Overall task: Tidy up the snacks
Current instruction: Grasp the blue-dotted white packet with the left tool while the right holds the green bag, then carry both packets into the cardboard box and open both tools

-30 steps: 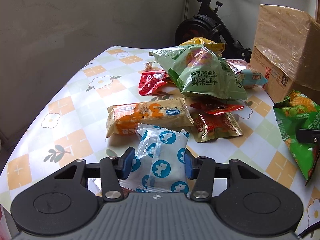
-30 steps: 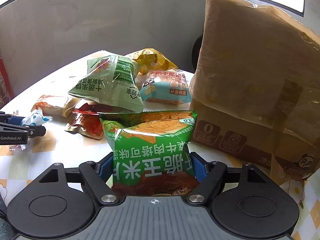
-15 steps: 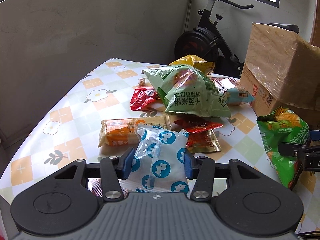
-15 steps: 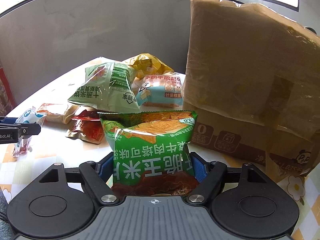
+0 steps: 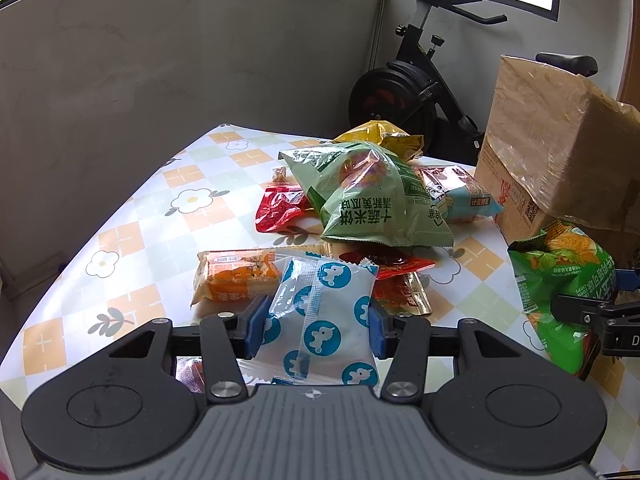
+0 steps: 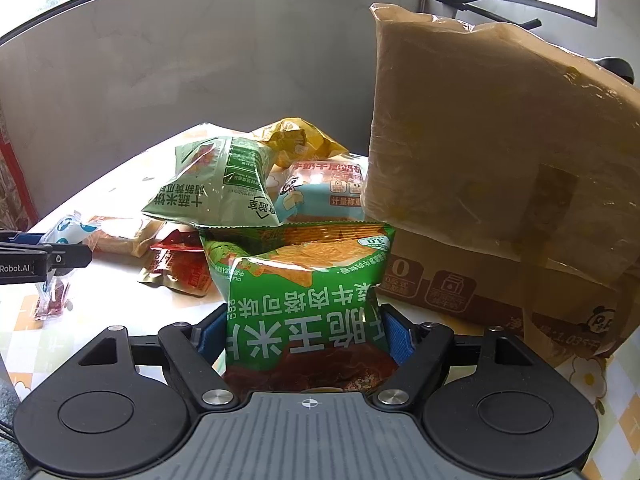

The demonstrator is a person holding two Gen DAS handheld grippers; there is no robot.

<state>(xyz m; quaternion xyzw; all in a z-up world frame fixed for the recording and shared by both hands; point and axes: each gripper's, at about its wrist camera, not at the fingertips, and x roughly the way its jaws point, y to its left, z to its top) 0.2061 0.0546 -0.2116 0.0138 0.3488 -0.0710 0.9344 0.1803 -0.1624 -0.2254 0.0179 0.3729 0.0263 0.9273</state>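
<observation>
- Under both of my grippers lies a table [image 5: 132, 216] with a glossy cloth of orange, pale green and white checks with daisies.
- Behind it I see a grey plaster wall, windows along the top, and an exercise bike [image 5: 416, 92] in the corner.
- At the right edge of the table stands a cardboard box [image 6: 496, 184] covered with crinkled brown wrap.
- My left gripper [image 5: 316, 330] is clamped on a white packet with blue roundels [image 5: 324, 320], held clear above the cloth; its blue pads press the packet's two sides.
- That packet's long axis runs away from me along the fingers, its crimped far edge pointing toward the pile.
- My right gripper [image 6: 306, 338] is clamped on a green corn-chip bag [image 6: 304, 292], squeezed at the waist just beside the box.
- Its long axis also runs forward, with the print upside down to me and the sealed far end toward the pile.
- On the cloth between us rest a pale green rice-cracker bag [image 5: 372, 200] atop the heap, a yellow bag [image 5: 380, 136] behind it, a light blue pack [image 5: 460, 194] near the box, an orange bar [image 5: 236, 276], and red sachets [image 5: 280, 208].
</observation>
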